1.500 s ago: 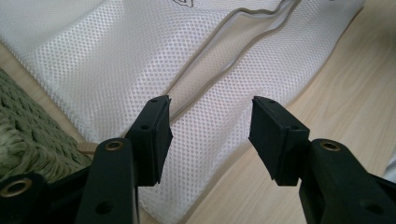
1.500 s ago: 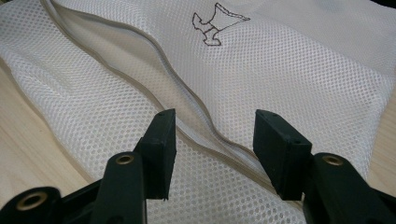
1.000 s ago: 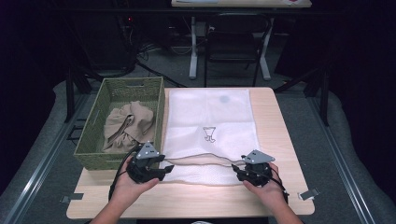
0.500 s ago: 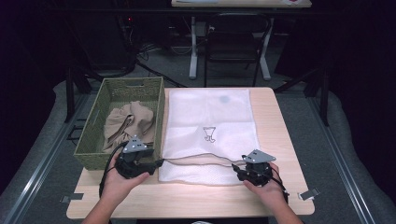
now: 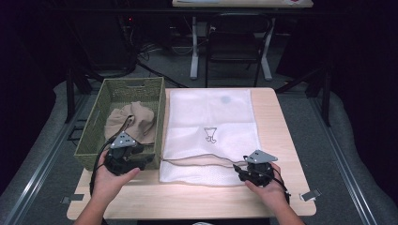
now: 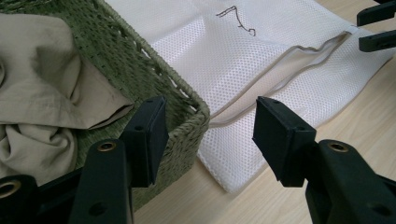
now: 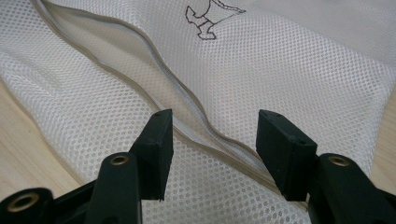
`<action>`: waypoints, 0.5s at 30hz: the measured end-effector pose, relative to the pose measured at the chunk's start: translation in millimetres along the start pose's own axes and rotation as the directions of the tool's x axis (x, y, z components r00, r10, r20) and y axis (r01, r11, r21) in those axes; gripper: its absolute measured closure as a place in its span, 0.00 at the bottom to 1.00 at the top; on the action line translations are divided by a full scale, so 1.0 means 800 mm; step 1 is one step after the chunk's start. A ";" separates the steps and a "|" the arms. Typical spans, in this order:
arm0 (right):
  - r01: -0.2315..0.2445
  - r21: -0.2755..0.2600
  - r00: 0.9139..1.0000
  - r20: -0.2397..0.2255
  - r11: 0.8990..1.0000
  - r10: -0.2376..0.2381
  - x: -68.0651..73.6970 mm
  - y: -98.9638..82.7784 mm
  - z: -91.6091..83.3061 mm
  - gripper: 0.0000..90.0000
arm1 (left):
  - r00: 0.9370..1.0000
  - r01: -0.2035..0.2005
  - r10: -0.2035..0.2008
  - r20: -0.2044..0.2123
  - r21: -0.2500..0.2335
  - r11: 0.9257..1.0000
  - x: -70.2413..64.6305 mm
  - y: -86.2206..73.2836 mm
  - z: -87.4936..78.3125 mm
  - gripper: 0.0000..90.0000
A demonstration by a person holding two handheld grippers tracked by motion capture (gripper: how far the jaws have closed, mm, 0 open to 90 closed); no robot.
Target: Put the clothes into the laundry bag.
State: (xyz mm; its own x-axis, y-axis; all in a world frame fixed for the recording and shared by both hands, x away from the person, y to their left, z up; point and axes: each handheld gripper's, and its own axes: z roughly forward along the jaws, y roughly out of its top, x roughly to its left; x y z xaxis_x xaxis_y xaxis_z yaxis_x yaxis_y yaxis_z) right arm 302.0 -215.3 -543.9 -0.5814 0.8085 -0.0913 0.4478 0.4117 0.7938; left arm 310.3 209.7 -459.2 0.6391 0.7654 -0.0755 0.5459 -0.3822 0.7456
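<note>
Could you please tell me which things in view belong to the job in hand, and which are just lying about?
Part of the job:
- white mesh laundry bag with its zip open
- beige crumpled garment
- green woven basket
- left gripper, open
- right gripper, open

Lying about:
- dark chair beyond the table
- cables on the floor

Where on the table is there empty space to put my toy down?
Bare wood runs along the table's near edge, between the two hands, and in a strip right of the mesh laundry bag. The left side is crowded by the green wicker basket with its beige garment.
</note>
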 end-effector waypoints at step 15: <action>-0.008 -0.007 1.000 -0.001 1.000 0.008 -0.001 0.000 0.000 0.51 | 0.998 0.056 -0.056 -0.038 -0.003 0.998 0.024 -0.002 -0.013 0.50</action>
State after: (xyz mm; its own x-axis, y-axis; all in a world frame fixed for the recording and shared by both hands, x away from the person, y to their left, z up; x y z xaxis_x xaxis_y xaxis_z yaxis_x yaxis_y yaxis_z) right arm 302.6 -215.7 -544.1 -0.5786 0.8112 -0.0847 0.4472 0.4024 0.7988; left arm 315.8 230.6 -455.1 0.5865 0.8047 -0.0922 0.5792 -0.3371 0.7423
